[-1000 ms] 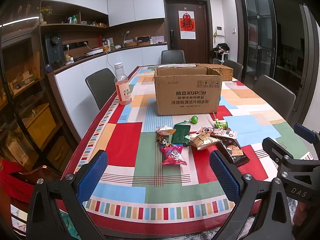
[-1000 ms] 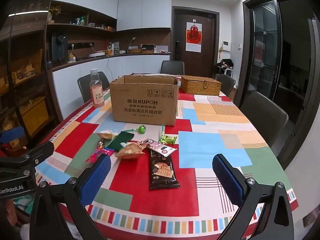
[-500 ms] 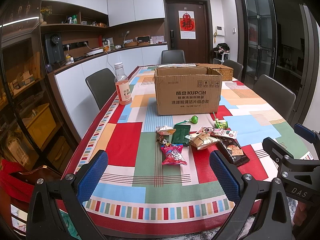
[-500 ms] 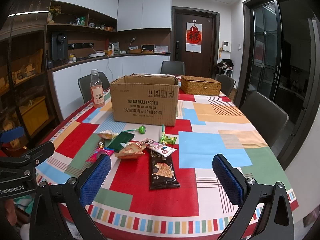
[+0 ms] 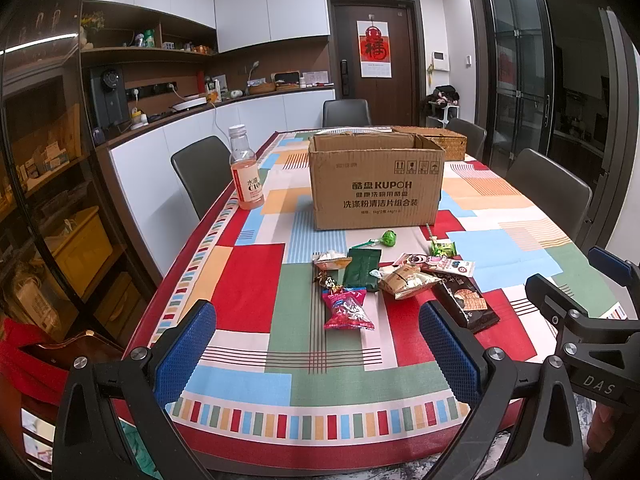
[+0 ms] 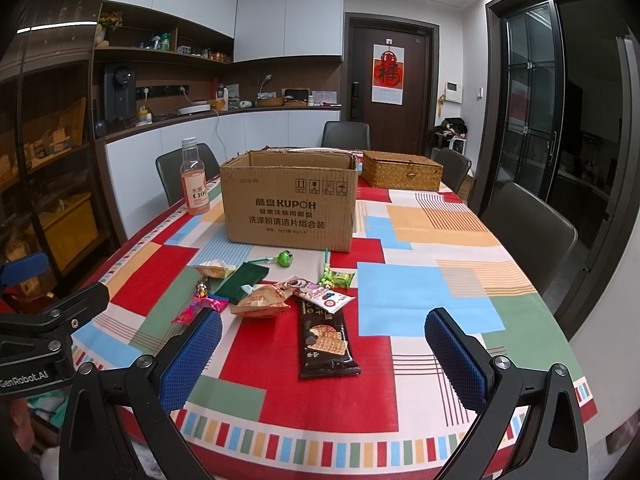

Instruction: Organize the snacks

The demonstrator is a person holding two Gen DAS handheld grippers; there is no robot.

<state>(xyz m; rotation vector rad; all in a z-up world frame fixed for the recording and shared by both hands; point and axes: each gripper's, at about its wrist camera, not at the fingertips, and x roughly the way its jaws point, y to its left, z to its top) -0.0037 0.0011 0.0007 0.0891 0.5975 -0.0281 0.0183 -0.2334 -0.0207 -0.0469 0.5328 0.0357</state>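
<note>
I have both sets of blue-padded fingers spread wide and holding nothing, the left gripper and right gripper hanging over the near edge of the table, short of the snacks, which I judge is a staging pose before the first pick. The snacks lie loose in a small overlapping scatter in front of the open cardboard box, between it and my grippers, probably there to be dropped in. They are crinkly foil packets: a dark biscuit pack nearest, a pink wrapper, a green lollipop just before the box.
</note>
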